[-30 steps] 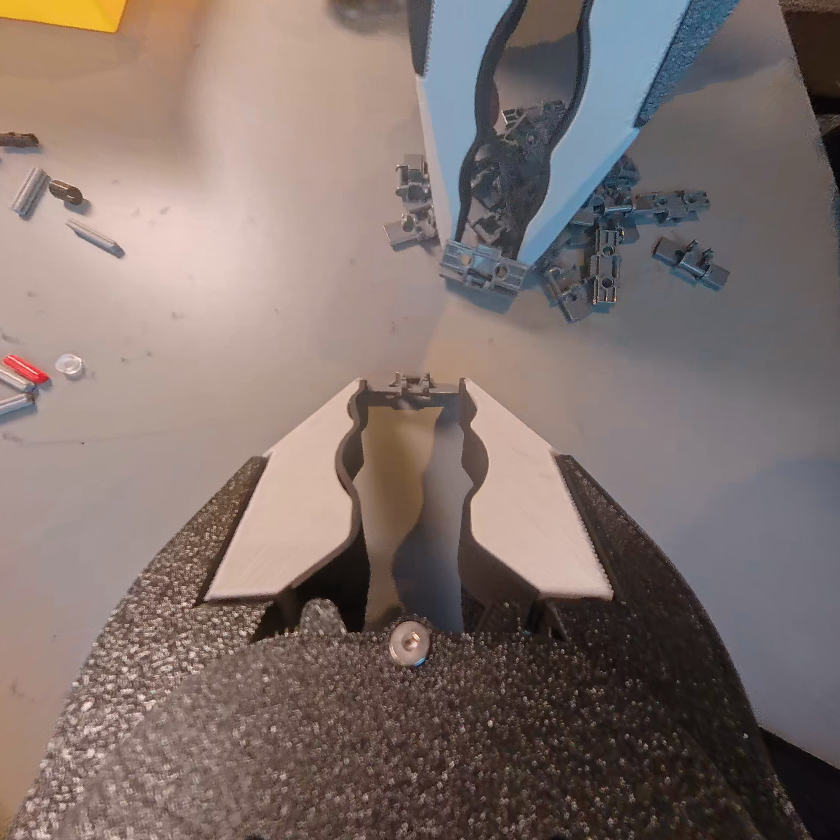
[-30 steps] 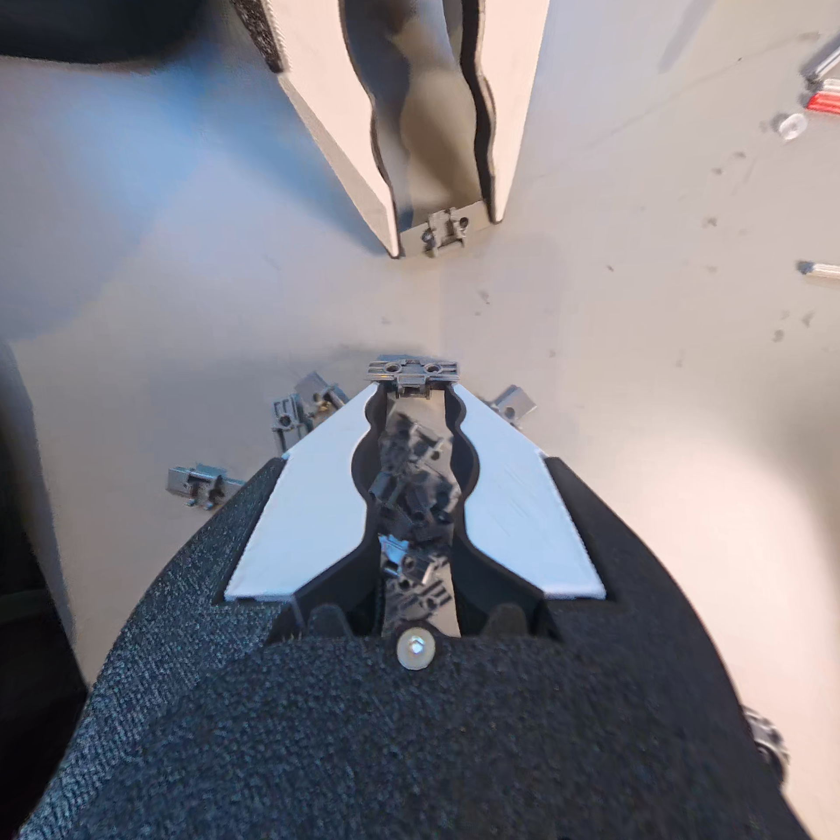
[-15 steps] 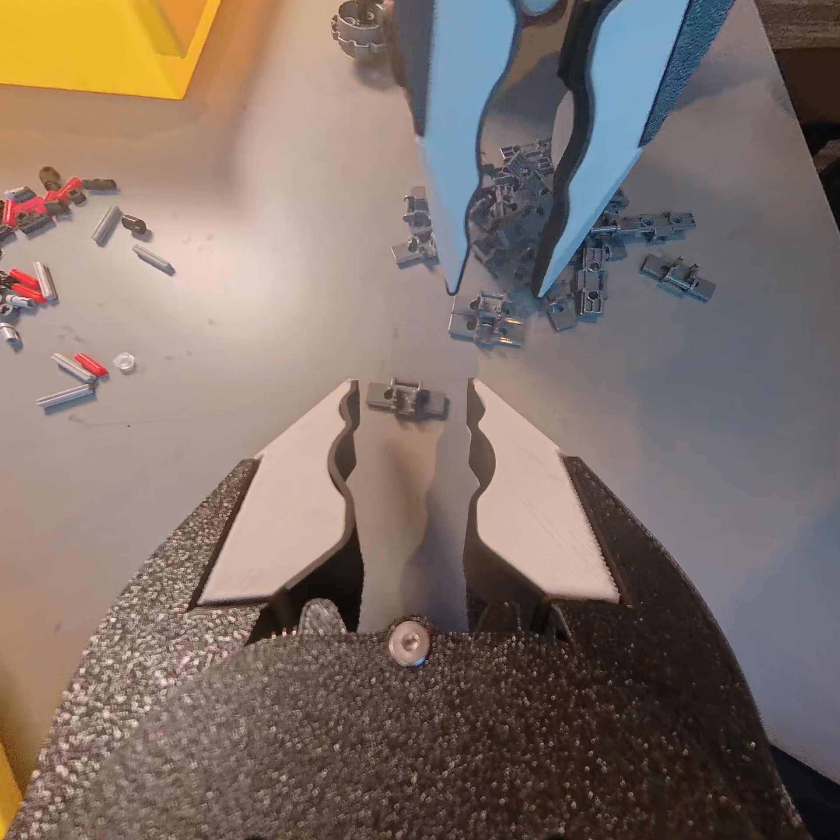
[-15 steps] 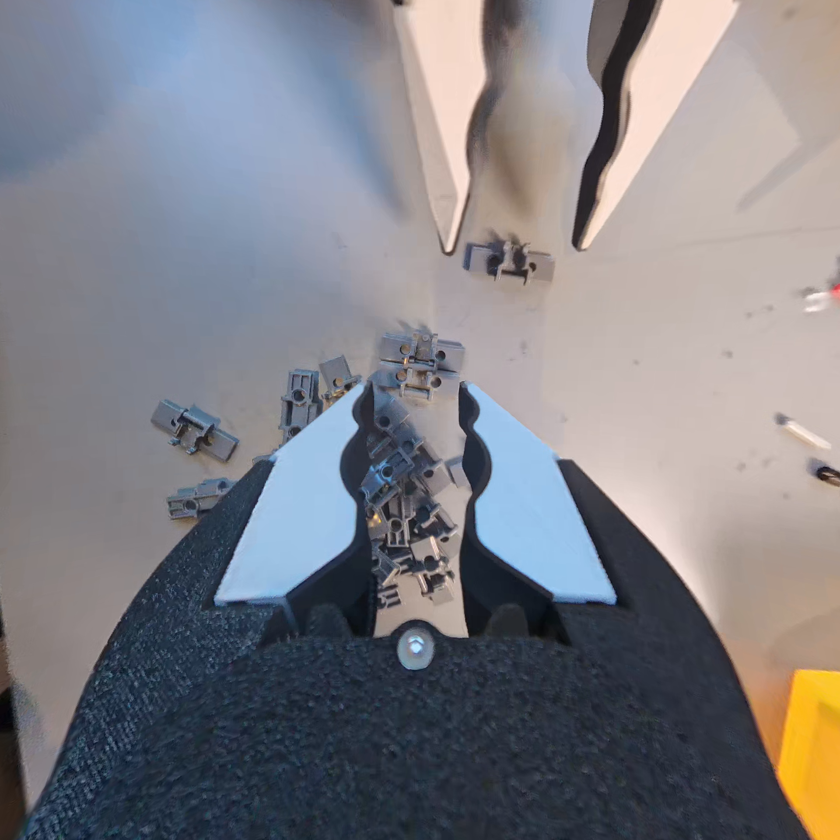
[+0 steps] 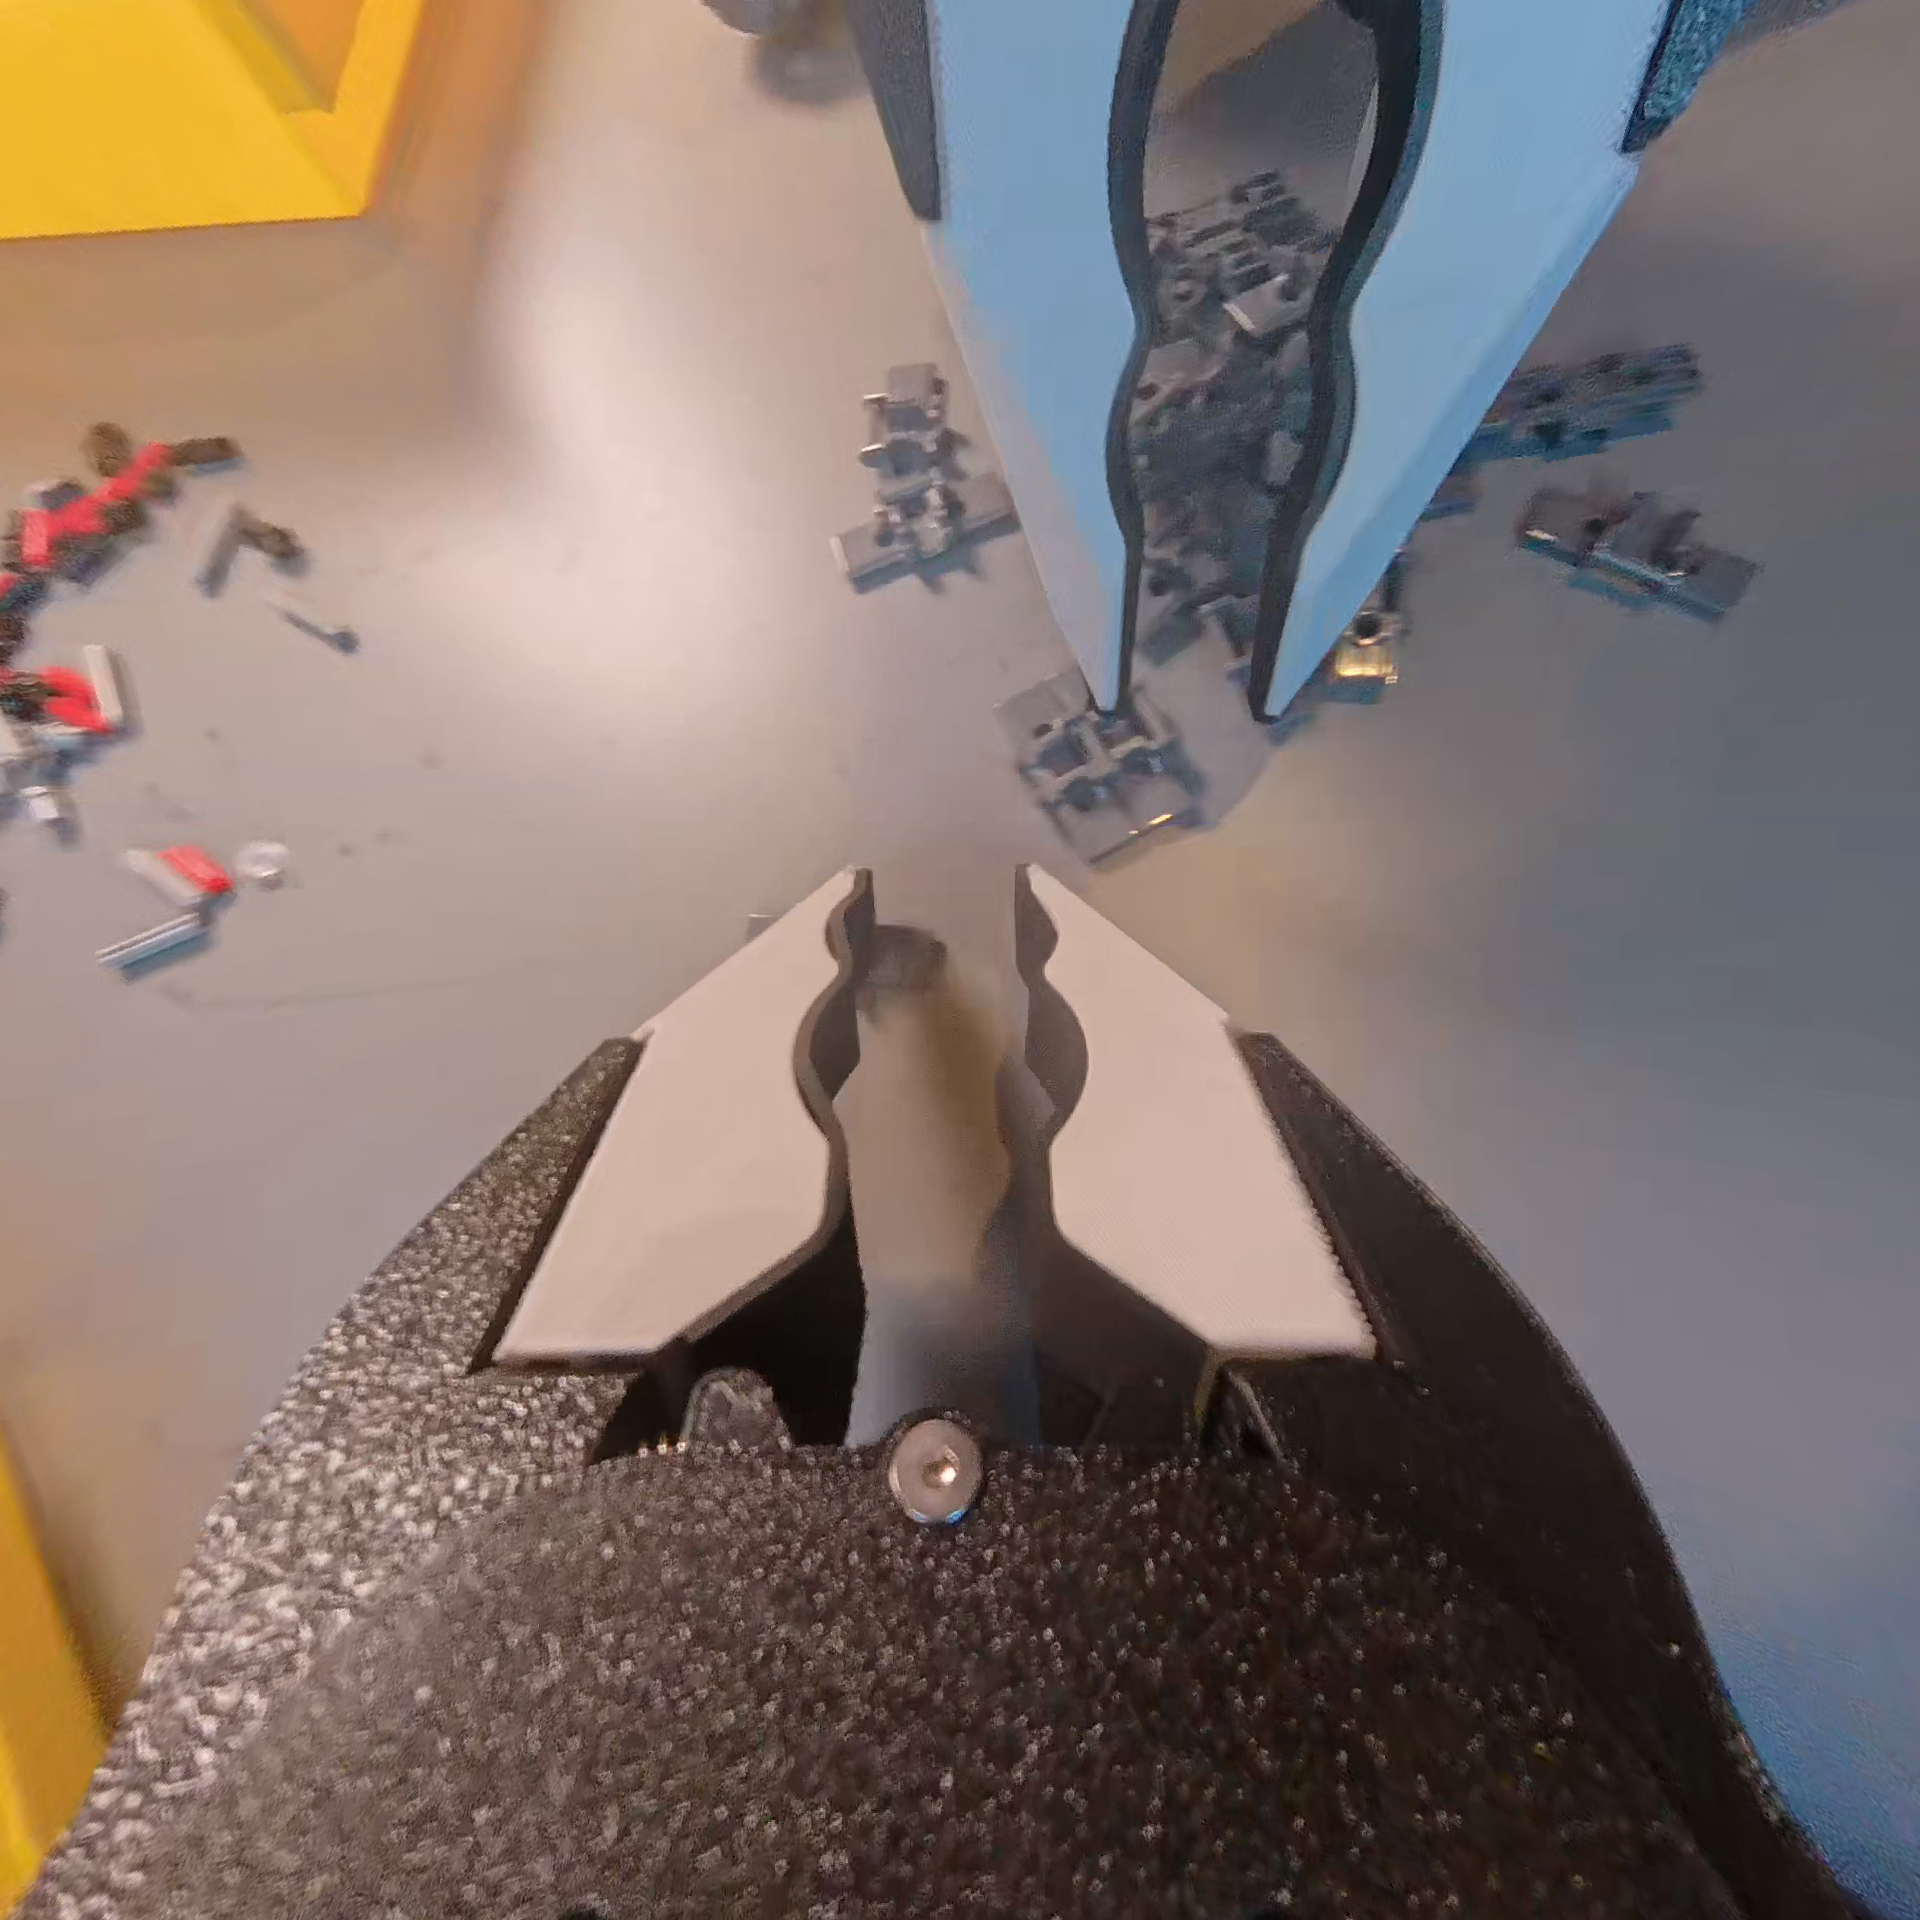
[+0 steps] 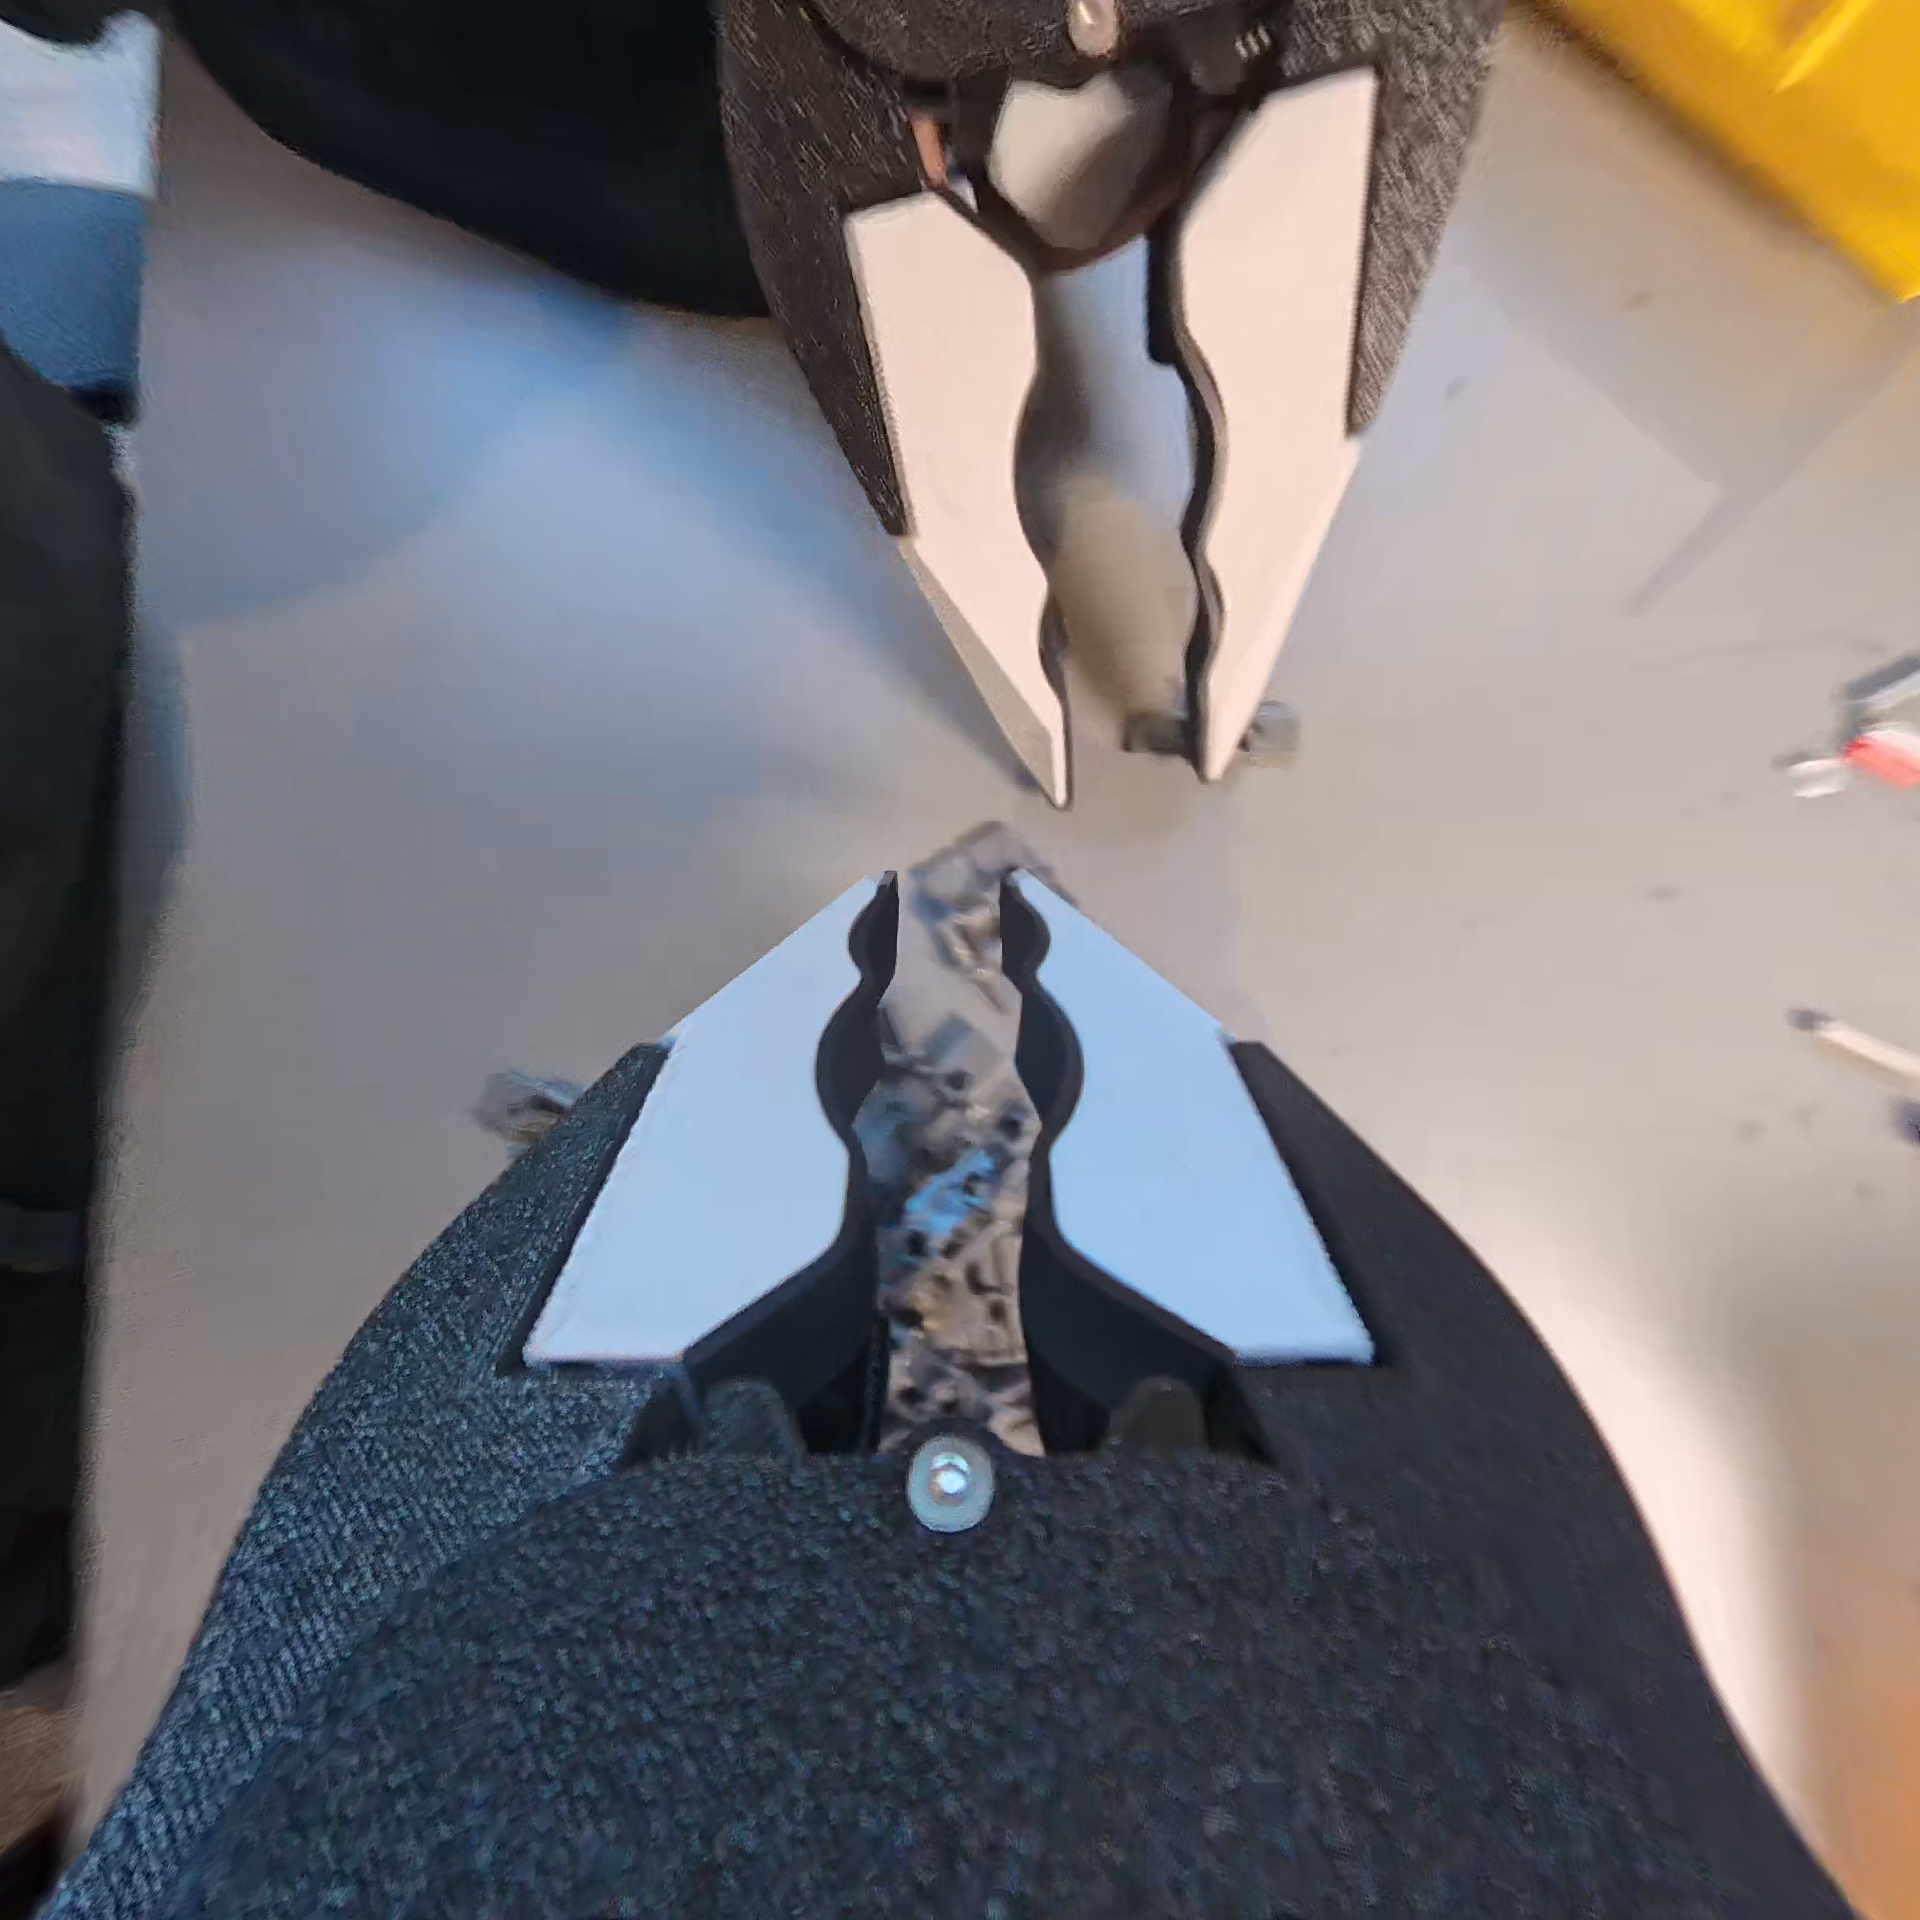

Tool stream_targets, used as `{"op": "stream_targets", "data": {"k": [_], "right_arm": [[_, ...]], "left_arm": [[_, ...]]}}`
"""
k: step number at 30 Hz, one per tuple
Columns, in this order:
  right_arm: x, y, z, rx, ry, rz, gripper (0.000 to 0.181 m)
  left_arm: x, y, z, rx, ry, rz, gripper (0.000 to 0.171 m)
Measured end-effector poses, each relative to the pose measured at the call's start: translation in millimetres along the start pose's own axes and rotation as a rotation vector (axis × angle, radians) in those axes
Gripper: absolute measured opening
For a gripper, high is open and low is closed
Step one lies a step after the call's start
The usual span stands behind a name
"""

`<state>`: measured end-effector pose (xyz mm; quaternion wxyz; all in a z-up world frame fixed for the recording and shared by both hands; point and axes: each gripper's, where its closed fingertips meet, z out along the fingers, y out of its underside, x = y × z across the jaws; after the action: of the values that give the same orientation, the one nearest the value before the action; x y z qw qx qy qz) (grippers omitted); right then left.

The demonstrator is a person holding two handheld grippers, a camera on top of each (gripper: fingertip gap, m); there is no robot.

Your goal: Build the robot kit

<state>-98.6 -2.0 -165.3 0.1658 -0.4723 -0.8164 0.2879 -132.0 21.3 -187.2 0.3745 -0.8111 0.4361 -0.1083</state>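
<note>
Two grippers face each other over a grey table (image 5: pixel 623 1039). My left gripper (image 5: pixel 940 894) has its jaws apart, empty, straddling a small grey bracket (image 6: pixel 1210 727) lying on the table. My right gripper (image 6: pixel 948 894) hovers, jaws narrowly parted, above a heap of grey brackets (image 5: pixel 1210 436); red and grey pins (image 5: pixel 94 582) lie well apart

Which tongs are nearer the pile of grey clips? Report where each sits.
Right. The right tongs hang open directly over the pile of grey clips. The left tongs are apart from it over bare table, open by a lone grey clip.
</note>
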Motion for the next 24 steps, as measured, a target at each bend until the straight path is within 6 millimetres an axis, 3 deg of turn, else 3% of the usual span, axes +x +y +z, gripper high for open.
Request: {"op": "stream_targets", "data": {"k": [2, 4, 7, 11, 14, 16, 20, 24], "right_arm": [[16, 8, 0, -0.027, 0.059, -0.092, 0.027], [16, 16, 5, -0.053, 0.018, -0.121, 0.034], [11, 20, 13, -0.085, -0.030, -0.085, 0.024], [2, 16, 17, -0.109, 0.006, 0.086, 0.019], [-1, 12, 19, -0.070, 0.078, 0.249, 0.019], [-6, 11, 18, -0.049, 0.103, 0.268, 0.019], [-27, 14, 12, -0.071, 0.028, 0.210, 0.025], [-18, 14, 0, -0.052, 0.021, 0.160, 0.025]], "left_arm": [[-15, 1, -5, 0.005, -0.073, -0.029, 0.024], [-20, 1, -9, 0.026, -0.079, -0.063, 0.025], [-15, -3, -13, 0.063, -0.041, -0.054, 0.030], [15, -15, -16, 0.121, 0.117, -0.026, 0.036], [35, -10, -9, 0.076, 0.204, 0.013, 0.039], [44, -4, -3, 0.030, 0.231, 0.047, 0.039], [34, -2, -2, 0.016, 0.167, 0.066, 0.030], [20, 1, -4, 0.020, 0.108, 0.039, 0.027]]}}
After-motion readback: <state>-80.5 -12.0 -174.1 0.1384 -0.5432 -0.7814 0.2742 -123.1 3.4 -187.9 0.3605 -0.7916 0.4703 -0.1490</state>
